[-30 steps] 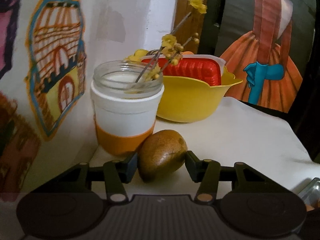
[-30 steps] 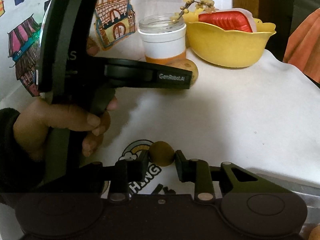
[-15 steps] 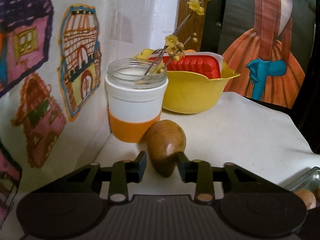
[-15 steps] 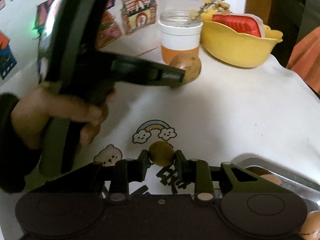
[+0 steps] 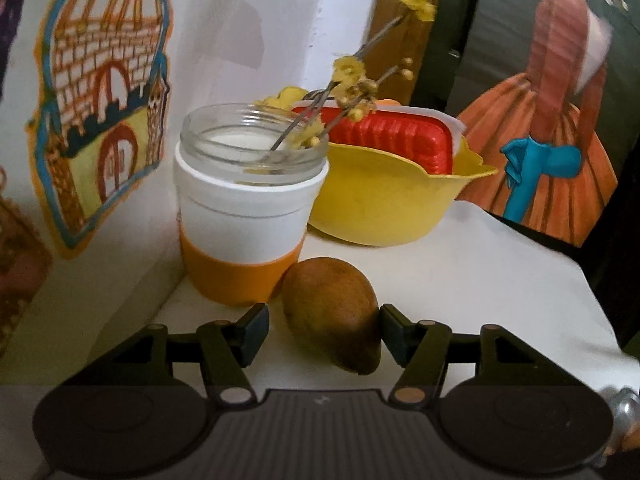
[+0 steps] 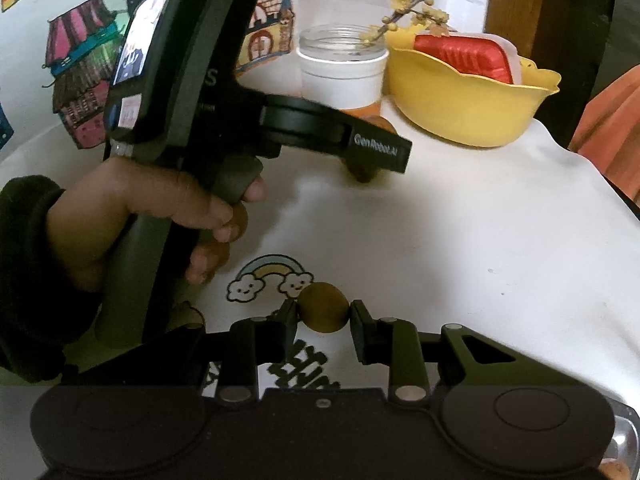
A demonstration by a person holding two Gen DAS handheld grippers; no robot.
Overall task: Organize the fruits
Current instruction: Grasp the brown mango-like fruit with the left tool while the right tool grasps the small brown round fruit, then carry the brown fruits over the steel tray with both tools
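Left fingers straddle brown fruit; right fingers hold small round fruit.

Right gripper (image 6: 324, 316) is clamped on a small round fruit (image 6: 323, 307) above the bench (image 6: 460, 240). Left gripper (image 5: 322, 330) stands apart around an oval brown fruit (image 5: 334, 314): right finger touching, left finger clear. Its long axis runs obliquely, pointed end nearest. Behind it: jar (image 5: 244, 216), then yellow bowl (image 5: 392, 208).

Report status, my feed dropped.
Left hand-held gripper open around pear. Right hand-held gripper shut on small round fruit. Jar beside pear.
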